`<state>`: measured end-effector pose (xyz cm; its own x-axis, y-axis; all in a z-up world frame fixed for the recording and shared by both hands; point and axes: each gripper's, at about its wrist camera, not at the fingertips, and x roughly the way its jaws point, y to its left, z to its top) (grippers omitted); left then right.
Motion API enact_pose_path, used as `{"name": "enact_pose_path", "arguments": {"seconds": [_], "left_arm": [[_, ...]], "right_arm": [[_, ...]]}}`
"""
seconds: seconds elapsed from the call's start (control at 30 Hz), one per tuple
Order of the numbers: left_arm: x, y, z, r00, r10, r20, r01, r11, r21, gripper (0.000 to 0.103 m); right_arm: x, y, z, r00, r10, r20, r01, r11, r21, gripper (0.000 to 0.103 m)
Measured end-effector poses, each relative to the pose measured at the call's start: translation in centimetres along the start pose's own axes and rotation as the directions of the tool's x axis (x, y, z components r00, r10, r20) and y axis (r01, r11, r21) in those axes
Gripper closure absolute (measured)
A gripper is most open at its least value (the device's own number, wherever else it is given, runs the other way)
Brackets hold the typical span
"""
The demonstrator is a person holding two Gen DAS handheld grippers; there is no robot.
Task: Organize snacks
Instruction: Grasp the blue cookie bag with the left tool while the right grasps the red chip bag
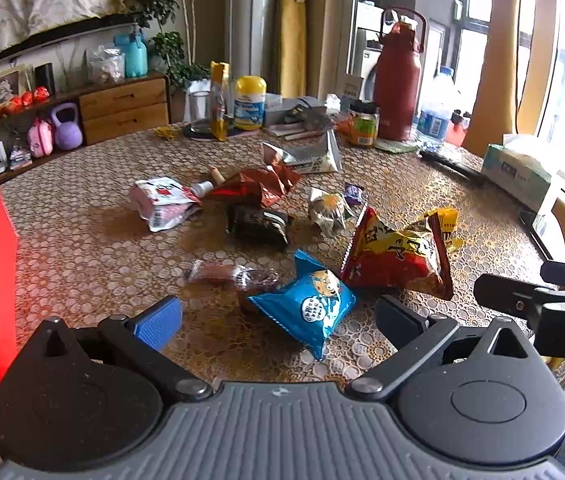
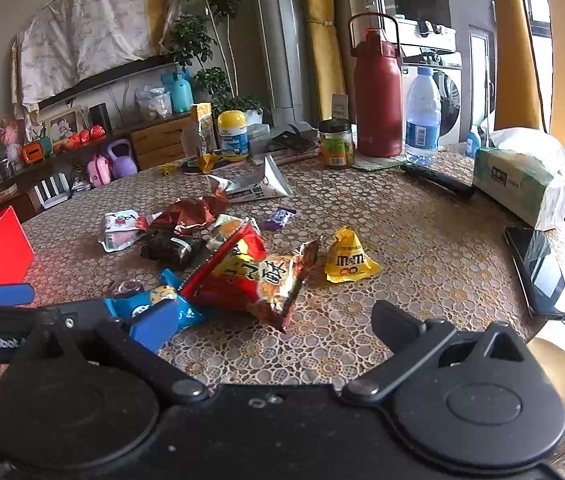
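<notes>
Blue packet (image 1: 306, 308) lies perhaps just ahead of left tool (image 1: 278, 320).

Bare table (image 2: 422, 240) right of yellow packet (image 2: 349, 258).

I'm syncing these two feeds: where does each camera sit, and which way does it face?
Left wrist: on the left gripper, jaws open, facing the blue packet; the right gripper pokes in at right.
Right wrist: on the right gripper, jaws open, facing the red bag; the left gripper enters at left.
Shared: both snacks, the thermos, the table.
</notes>
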<state>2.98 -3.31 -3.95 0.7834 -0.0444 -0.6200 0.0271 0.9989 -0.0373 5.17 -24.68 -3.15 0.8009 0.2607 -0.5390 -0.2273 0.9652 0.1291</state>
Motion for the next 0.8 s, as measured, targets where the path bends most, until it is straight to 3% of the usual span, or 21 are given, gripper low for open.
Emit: {"name": "enact_pose_path", "arguments": {"seconds": [0.33,0.8], "left_arm": [[3.5,-1.1,0.1,0.997,-0.055,-0.059,0.055,0.998,-0.008,0.000],[6.1,-1.3,-0.2,0.995,-0.052,-0.088,0.049,0.998,-0.029,0.000]], "right_arm": [[1.2,-1.5,-0.1,1.000,0.017,-0.004,-0.017,1.000,0.025,0.000],[3.6,-2.6,0.4,1.000,0.012,-0.005,-0.012,1.000,0.015,0.000]]}}
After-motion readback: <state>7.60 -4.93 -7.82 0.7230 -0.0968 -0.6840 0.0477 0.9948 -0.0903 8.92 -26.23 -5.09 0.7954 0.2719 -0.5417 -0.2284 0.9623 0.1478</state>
